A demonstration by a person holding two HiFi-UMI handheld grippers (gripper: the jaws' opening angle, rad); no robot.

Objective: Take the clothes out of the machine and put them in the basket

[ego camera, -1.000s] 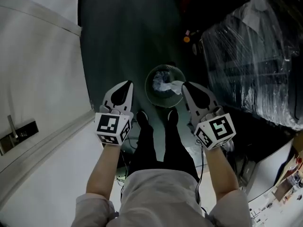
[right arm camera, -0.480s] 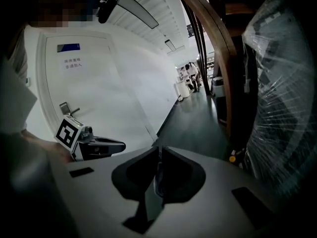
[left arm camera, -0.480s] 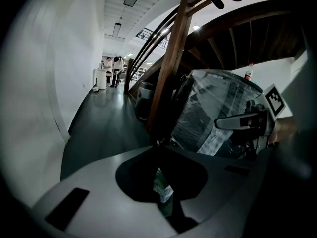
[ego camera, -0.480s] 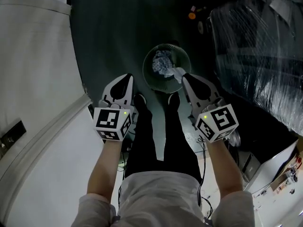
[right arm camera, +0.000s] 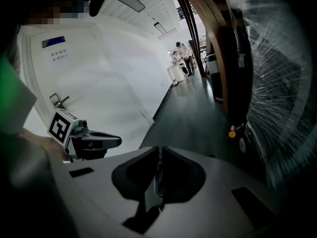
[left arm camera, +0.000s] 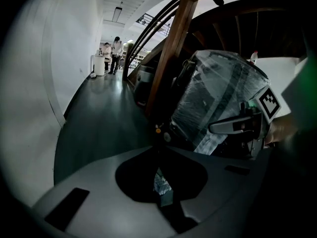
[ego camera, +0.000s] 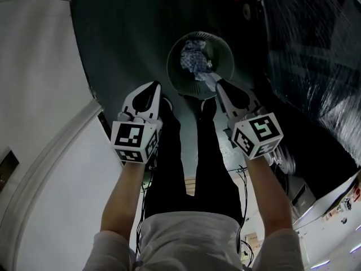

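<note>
A person's black trousers [ego camera: 192, 162] and a dark green floor [ego camera: 124, 33] are seen from steeply above. Two handheld grippers are held out side by side, both angled downward.

A round basket [ego camera: 227, 58] is set on the floor just beyond the person's feet. A checked bundle of clothes [ego camera: 193, 58] is already lying inside it.

The right gripper [ego camera: 221, 88] is positioned at the near rim of the basket. Its jaws are seen pressed together in the right gripper view, with a thin edge of fabric pinched between them. A pale garment [ego camera: 206, 82] is clamped at its tip and stretches from there over the rim into the basket. In the left gripper view the same garment is seen hanging under that gripper.

The left gripper [ego camera: 152, 89] is held apart from the basket, over the floor to its left. Its jaws are brought together at the tips. A sliver of patterned fabric shows in the slit behind them, and whether it is gripped cannot be told.

A white door [ego camera: 45, 66] fills the left side. A bulky plastic-wrapped load [ego camera: 316, 66] stands at the right.
</note>
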